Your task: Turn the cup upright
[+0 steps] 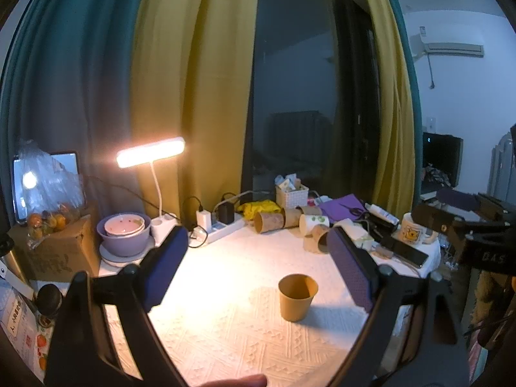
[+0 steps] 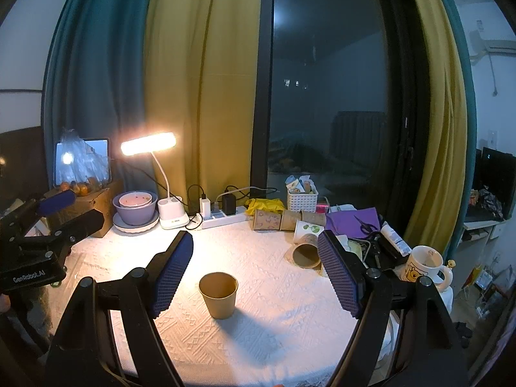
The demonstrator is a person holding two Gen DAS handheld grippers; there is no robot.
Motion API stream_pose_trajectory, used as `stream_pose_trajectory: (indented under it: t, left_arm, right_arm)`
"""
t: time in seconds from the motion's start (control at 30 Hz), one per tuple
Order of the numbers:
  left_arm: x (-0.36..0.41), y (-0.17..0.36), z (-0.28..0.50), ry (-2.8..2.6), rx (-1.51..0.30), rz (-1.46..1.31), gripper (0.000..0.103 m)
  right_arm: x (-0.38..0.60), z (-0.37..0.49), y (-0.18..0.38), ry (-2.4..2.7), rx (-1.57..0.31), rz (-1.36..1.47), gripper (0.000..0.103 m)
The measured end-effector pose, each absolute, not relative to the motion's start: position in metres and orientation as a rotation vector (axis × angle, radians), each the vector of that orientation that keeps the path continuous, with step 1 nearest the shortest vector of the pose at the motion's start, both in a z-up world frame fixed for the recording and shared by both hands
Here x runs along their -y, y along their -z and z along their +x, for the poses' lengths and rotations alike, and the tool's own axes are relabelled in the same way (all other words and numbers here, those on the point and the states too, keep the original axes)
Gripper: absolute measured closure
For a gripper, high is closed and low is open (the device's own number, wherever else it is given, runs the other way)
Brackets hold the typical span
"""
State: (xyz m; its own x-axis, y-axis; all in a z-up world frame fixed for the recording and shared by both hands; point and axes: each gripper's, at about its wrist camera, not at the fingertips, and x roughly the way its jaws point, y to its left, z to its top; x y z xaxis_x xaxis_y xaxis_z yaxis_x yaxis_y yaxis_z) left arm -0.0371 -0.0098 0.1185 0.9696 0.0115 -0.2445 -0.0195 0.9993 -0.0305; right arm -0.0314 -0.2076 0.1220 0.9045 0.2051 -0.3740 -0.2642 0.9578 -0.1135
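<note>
You are hovering both tongs, left tongs (image 1: pixel 258 258) and right tongs (image 2: pixel 256 264), wide and empty, above the cup (image 2: pixel 218 295) standing upright between them on the surface (image 2: pixel 258 338), so probably only withdrawal remains.

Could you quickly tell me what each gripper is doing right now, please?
Left gripper: jaws open, holding nothing; paper cup stands upright on the table.
Right gripper: jaws open, holding nothing.

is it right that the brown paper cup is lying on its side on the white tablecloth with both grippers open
Not quite. The brown paper cup stands upright, mouth up, on the white tablecloth, as the right wrist view shows. The rest holds: the left gripper and right gripper are both open.
</note>
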Motion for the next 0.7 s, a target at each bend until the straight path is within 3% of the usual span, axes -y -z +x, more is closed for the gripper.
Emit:
stream_pose_trajectory:
  t: [0.7]
  left_arm:
    - [0.0094, -0.1163, -0.0368, -0.011, -0.254, -0.041, 0.014]
  right_arm:
    - [0.2018, -0.0302, -0.1165, -0.249, -0.375, -0.169, 0.021]
